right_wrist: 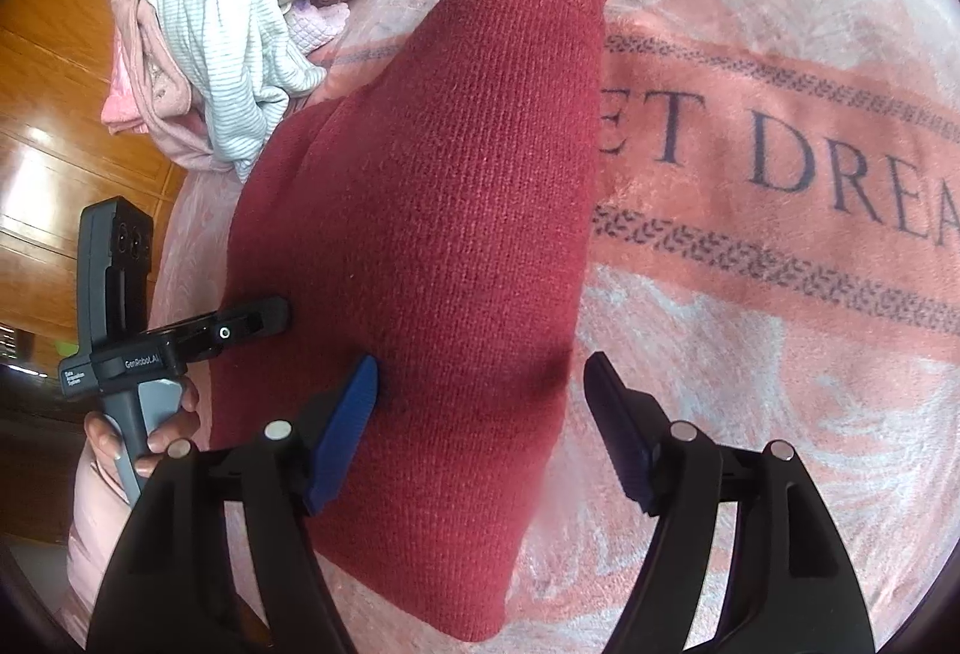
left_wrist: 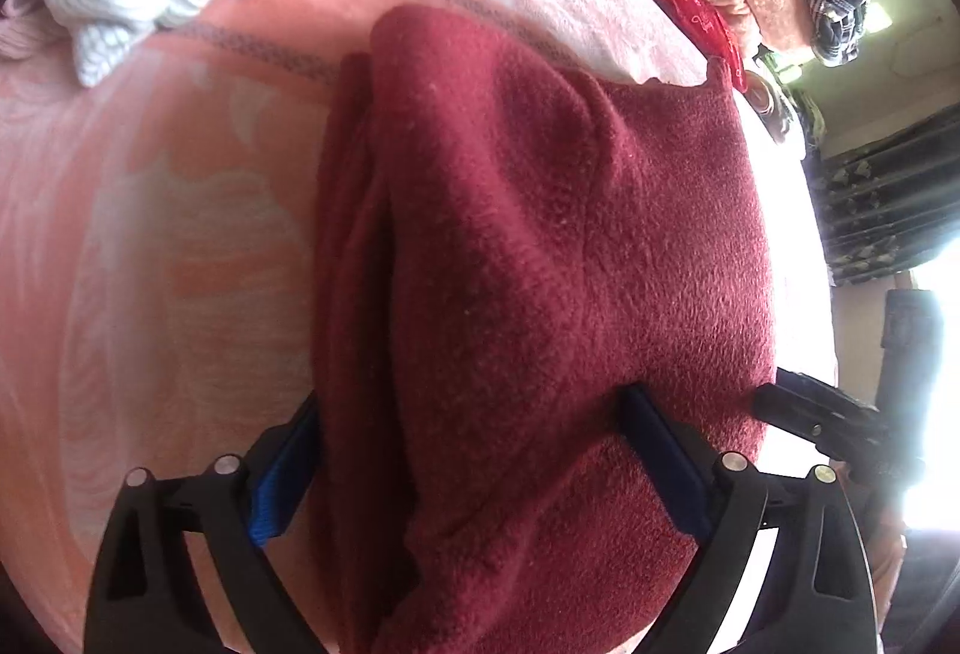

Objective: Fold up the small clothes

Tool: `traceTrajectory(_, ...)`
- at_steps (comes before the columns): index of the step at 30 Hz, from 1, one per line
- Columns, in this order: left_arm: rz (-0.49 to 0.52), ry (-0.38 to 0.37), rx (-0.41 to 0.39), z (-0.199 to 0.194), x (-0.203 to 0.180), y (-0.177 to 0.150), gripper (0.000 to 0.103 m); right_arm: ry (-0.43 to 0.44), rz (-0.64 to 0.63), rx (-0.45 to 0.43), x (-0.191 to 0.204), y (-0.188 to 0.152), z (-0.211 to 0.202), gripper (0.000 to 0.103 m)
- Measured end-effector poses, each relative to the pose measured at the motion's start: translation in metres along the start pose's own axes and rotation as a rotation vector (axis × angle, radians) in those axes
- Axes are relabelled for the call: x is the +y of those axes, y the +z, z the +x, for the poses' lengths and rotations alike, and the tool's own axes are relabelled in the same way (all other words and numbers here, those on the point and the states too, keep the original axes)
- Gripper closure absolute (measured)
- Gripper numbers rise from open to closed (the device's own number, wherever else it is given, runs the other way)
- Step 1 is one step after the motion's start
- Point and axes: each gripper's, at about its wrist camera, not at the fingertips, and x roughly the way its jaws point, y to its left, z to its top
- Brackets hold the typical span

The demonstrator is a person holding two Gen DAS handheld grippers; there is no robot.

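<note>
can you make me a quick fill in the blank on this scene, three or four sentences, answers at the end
1. The knit garment lying on the bed is dark ____ in colour.
2. The large letters on the pink blanket under it are printed in dark ____.
3. The pads on the right gripper fingers are ____.
4. The white garment in the pile beyond the knit one has thin ____ across it.

Missing words: red; blue; blue; stripes
</note>
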Motion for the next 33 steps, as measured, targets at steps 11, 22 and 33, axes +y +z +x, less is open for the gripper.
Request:
traceTrajectory(11,0.028,-0.018,0.022,0.01,0.004,0.001,0.003,0.061,0.023,0.007,-0.008,-0.003,0.017,0.044)
traceTrajectory(22,0.096,0.001,-0.069,-0.012,-0.013,-0.015,0.048,0.146,0.011,-0.036,-0.003,-0.011,-0.01,0.069)
traceTrajectory(33,0.128,-0.097,-0.109,-0.027,-0.063,-0.064,0.058,0.139,-0.011,-0.053,-0.026,-0.067,-0.066,0.07)
